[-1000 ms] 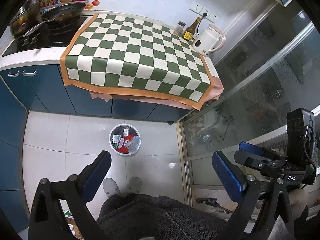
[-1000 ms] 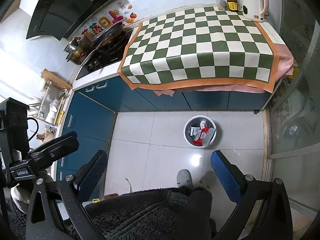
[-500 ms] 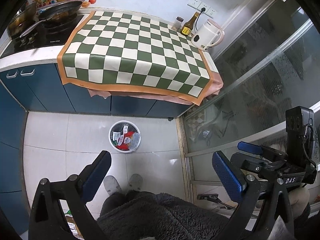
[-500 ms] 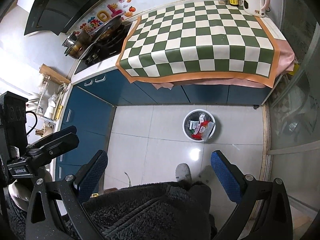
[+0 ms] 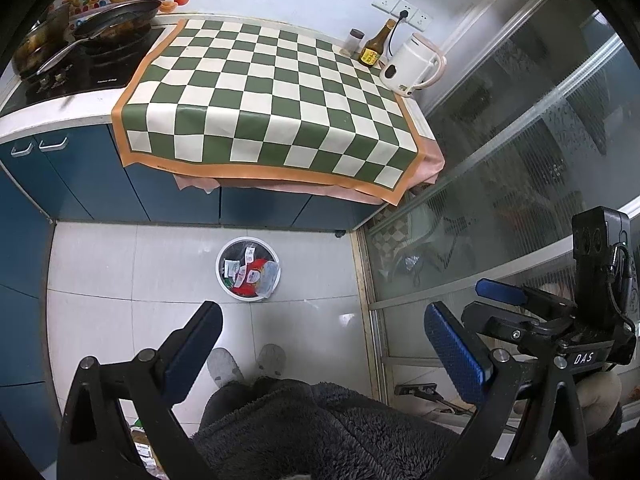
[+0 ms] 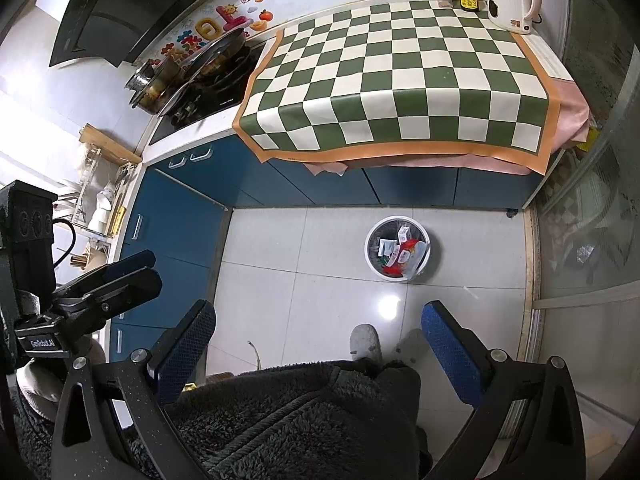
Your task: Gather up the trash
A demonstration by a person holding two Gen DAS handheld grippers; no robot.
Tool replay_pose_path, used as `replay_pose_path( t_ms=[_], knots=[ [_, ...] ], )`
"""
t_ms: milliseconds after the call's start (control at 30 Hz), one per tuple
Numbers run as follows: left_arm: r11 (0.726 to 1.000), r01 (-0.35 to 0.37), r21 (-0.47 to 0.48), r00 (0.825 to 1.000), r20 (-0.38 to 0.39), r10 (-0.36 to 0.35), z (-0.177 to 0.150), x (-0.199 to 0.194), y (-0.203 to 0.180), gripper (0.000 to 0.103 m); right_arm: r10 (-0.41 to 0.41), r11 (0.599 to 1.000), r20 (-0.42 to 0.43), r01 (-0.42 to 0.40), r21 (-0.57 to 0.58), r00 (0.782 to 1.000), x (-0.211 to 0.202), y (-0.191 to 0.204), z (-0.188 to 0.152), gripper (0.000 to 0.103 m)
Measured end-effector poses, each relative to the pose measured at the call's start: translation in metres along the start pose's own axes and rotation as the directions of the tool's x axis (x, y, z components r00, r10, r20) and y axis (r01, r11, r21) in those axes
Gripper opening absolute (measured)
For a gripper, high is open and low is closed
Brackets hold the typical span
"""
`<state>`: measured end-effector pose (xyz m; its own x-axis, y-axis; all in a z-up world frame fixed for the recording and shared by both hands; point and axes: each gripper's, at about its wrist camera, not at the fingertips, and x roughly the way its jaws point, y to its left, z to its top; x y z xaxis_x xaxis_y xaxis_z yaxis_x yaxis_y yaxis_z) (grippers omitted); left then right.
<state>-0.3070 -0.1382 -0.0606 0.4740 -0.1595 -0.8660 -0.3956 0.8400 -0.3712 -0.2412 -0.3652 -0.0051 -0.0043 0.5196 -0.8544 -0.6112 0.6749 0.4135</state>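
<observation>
A white round trash bin [image 5: 248, 268] stands on the tiled floor in front of the blue cabinets; it holds several wrappers and a red packet. It also shows in the right wrist view [image 6: 398, 248]. My left gripper [image 5: 324, 330] is open and empty, held high above the floor. My right gripper [image 6: 318, 328] is open and empty, also high up. The green and white checkered cloth [image 5: 264, 96] on the counter carries no loose trash that I can see.
A white kettle [image 5: 412, 68], a brown bottle [image 5: 374, 48] and a small jar [image 5: 354, 40] stand at the counter's back right. Pans sit on the stove [image 5: 80, 52] at left. A glass sliding door [image 5: 520, 160] is on the right. My slippered feet [image 5: 248, 362] are below.
Both grippers have risen and drawn back a little, so the counter and bin look smaller and lower in view. Both grippers stay open and empty.
</observation>
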Motion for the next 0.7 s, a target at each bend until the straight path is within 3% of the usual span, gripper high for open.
replay_pose_path(
  t_ms=[700],
  knots=[
    [1.0, -0.003, 0.004, 1.0, 0.003, 0.003, -0.0025, 0.0035, -0.0094, 0.103, -0.002, 1.0, 0.005, 0.002, -0.001, 1.0, -0.0079, -0.0094, -0.0056, 0.103]
  ],
)
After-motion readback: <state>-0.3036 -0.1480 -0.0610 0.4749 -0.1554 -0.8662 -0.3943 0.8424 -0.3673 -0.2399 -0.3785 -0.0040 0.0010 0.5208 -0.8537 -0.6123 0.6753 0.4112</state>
